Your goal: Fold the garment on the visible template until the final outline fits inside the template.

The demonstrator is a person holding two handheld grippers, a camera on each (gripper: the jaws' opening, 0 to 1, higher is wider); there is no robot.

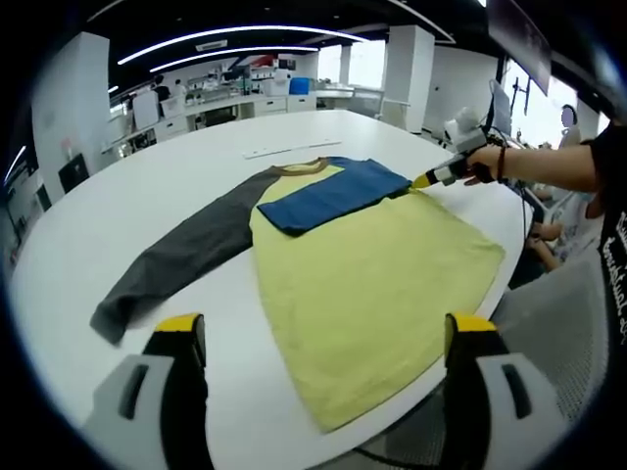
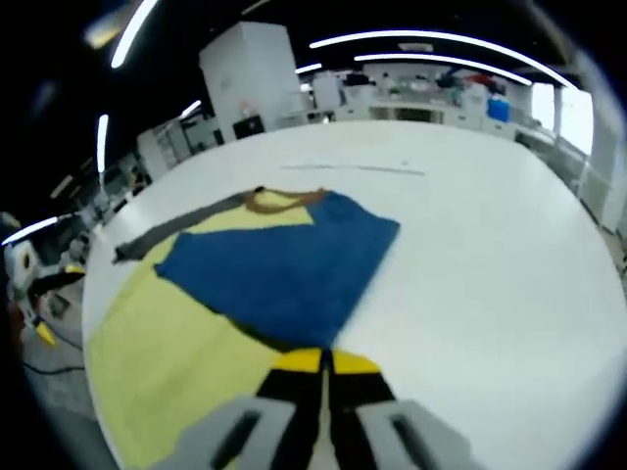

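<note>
Right gripper fingers pinch the garment's folded blue sleeve.

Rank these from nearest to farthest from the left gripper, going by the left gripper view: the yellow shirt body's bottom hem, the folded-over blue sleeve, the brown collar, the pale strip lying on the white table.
1. Yellow shirt body's bottom hem: nearest, between the left gripper jaws.
2. Folded-over blue sleeve: mid-table, across the chest.
3. Brown collar: just beyond the sleeve.
4. Pale strip: farthest, on the bare white table.
</note>
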